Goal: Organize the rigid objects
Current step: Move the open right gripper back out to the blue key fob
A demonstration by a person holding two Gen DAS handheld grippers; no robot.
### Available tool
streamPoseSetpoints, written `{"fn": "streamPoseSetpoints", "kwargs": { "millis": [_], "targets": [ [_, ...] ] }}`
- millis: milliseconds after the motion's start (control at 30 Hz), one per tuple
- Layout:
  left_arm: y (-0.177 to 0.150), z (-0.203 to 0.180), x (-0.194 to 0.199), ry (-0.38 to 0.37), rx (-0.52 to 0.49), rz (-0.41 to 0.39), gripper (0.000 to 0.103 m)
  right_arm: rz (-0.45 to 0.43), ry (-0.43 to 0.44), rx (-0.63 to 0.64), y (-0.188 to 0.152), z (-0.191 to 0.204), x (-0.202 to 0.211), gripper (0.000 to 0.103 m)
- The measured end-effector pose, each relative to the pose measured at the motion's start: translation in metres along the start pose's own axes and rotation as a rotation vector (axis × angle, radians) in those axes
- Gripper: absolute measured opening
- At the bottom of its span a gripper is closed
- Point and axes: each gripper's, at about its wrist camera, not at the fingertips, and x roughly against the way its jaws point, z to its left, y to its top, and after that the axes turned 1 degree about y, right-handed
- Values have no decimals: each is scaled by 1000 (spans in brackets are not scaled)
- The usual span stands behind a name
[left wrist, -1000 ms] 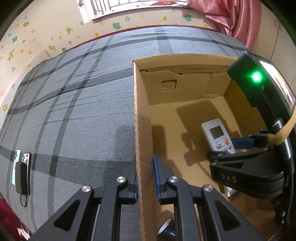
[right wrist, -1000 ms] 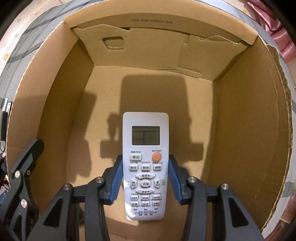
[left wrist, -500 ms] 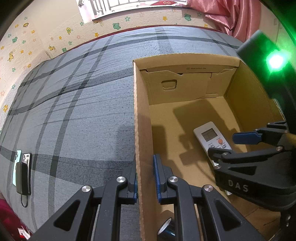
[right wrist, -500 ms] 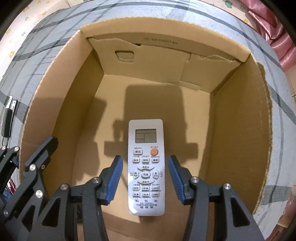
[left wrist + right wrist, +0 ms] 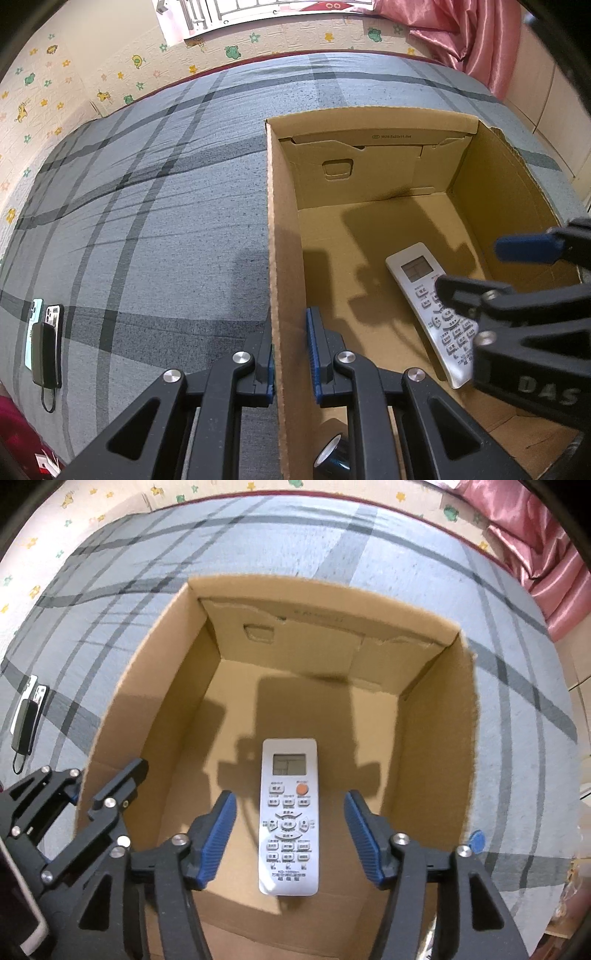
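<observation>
An open cardboard box stands on a grey plaid bed. A white remote control with an orange button lies flat on the box floor, also seen in the left wrist view as the remote. My right gripper hangs above the remote with its jaws opening; the blue pads stand clear of it on either side. In the left wrist view the right gripper reaches in from the right. My left gripper is shut on the box's left wall, one pad inside and one outside.
Phones and a dark power bank with a cable lie on the bed sheet far to the left of the box. A small dark glossy roll sits in the box's near corner. Pink curtain hangs at the back right.
My right gripper has risen out of the box and its jaws have spread, leaving the remote lying on the box floor. The left gripper has kept its hold on the wall.
</observation>
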Motion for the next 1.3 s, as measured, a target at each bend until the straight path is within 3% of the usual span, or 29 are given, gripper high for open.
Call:
{"fn": "streamPoseSetpoints", "kwargs": {
  "millis": [500, 900, 1300],
  "targets": [
    [1, -2, 1, 3, -1, -1, 15, -116, -17, -43, -1, -16, 47, 103],
    [1, -2, 1, 2, -1, 1, 15, -161, -17, -107, -12, -63, 77, 103],
    [0, 0, 2, -4, -2, -5, 14, -169, -49, -231, -34, -141, 84, 103]
  ]
}}
